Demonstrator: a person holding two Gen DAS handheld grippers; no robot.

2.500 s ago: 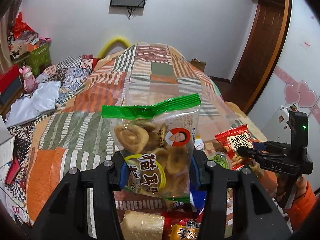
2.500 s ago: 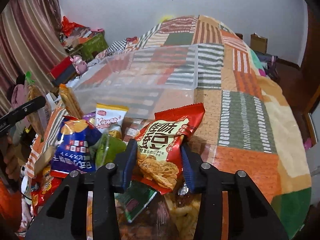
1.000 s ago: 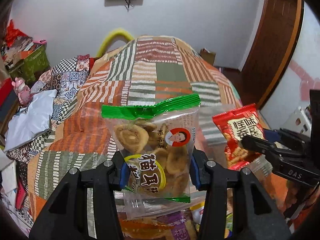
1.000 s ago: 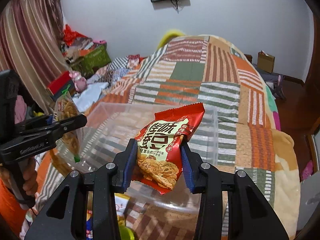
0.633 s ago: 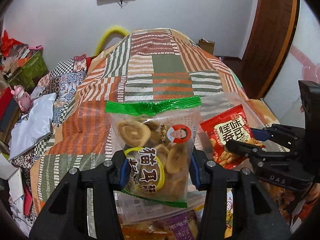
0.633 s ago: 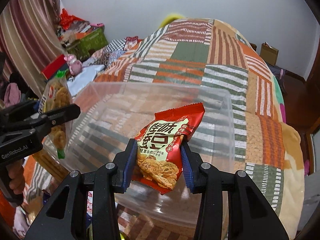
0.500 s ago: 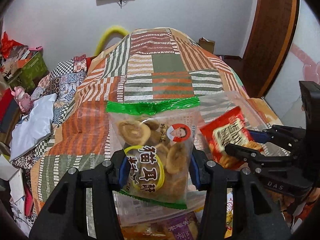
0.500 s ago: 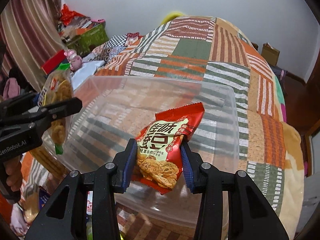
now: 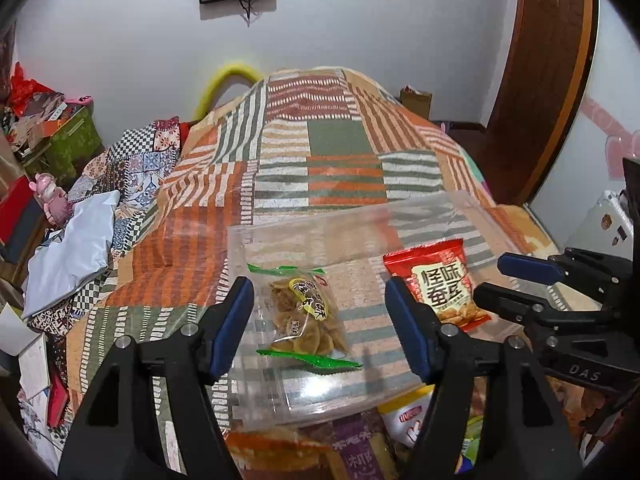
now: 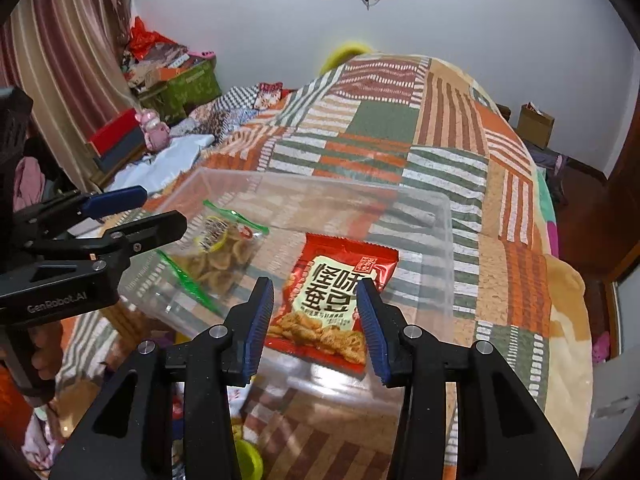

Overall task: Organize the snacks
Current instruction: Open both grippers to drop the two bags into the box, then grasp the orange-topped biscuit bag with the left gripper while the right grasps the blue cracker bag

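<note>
From the left wrist, the left gripper (image 9: 320,316) hangs over a clear bin (image 9: 460,204) on the quilt (image 9: 340,144), jaws opening and apart with nothing gripped; the green bag (image 9: 304,316) lies on the bin floor beneath them, the red bag (image 9: 440,280) beside it. From the right wrist, the right gripper (image 10: 316,320) is opening too, its pads clear of the red bag (image 10: 336,296) lying in the bin (image 10: 448,248).
</note>
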